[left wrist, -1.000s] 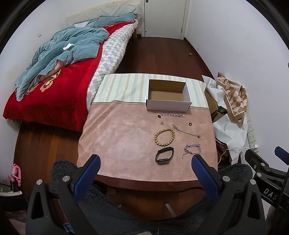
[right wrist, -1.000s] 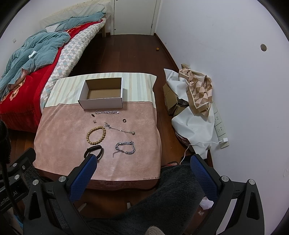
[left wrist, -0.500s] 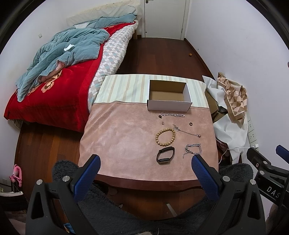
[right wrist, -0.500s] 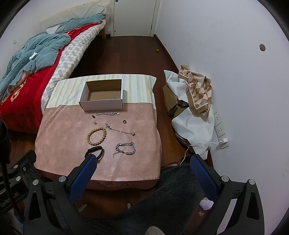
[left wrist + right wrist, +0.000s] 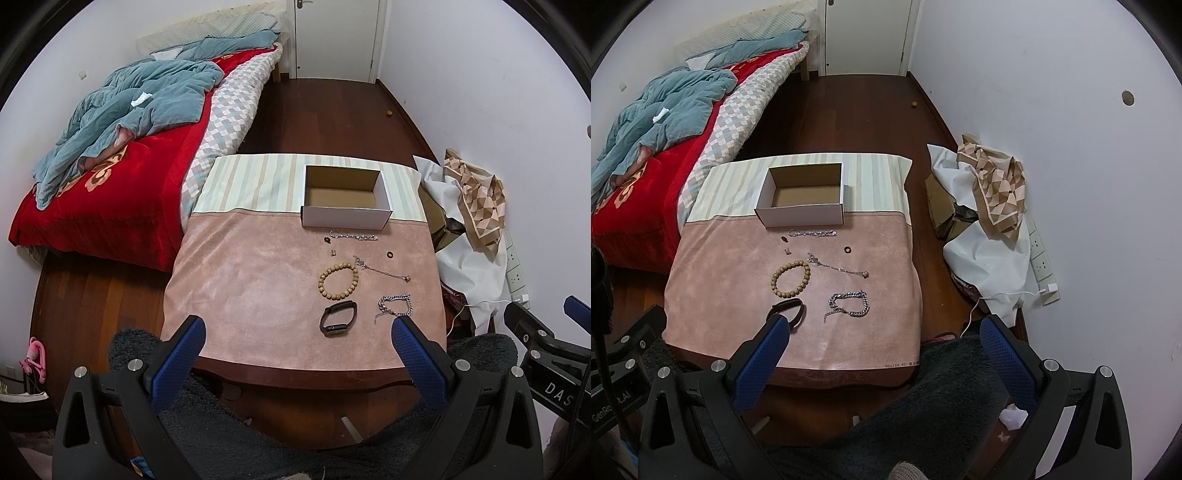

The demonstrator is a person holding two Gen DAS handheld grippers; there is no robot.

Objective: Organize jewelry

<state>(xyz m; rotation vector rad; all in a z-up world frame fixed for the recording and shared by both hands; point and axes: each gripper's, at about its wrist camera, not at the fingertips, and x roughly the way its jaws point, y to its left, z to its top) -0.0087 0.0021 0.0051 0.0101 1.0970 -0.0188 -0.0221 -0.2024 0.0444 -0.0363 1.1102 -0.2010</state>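
Note:
An open white cardboard box (image 5: 346,218) (image 5: 803,216) stands empty at the back of the table. In front of it lie a silver chain (image 5: 353,236) (image 5: 812,233), a wooden bead bracelet (image 5: 338,280) (image 5: 791,278), a thin necklace (image 5: 382,269) (image 5: 837,267), a chunky silver bracelet (image 5: 395,305) (image 5: 849,304), a black band (image 5: 338,317) (image 5: 792,309) and small rings (image 5: 389,254) (image 5: 847,250). My left gripper (image 5: 295,341) is open and empty above the table's near edge. My right gripper (image 5: 884,339) is open and empty, near the front right corner.
The table (image 5: 243,280) has a pink and striped cover. A bed (image 5: 122,177) with a red blanket stands to the left. Crumpled cloth and cardboard (image 5: 982,221) lie against the right wall, with a power strip (image 5: 1043,264). A dark fuzzy seat (image 5: 923,406) is below me.
Both grippers have shifted slightly; the table and jewelry sit a little further right and lower in view. Nothing on the table has moved.

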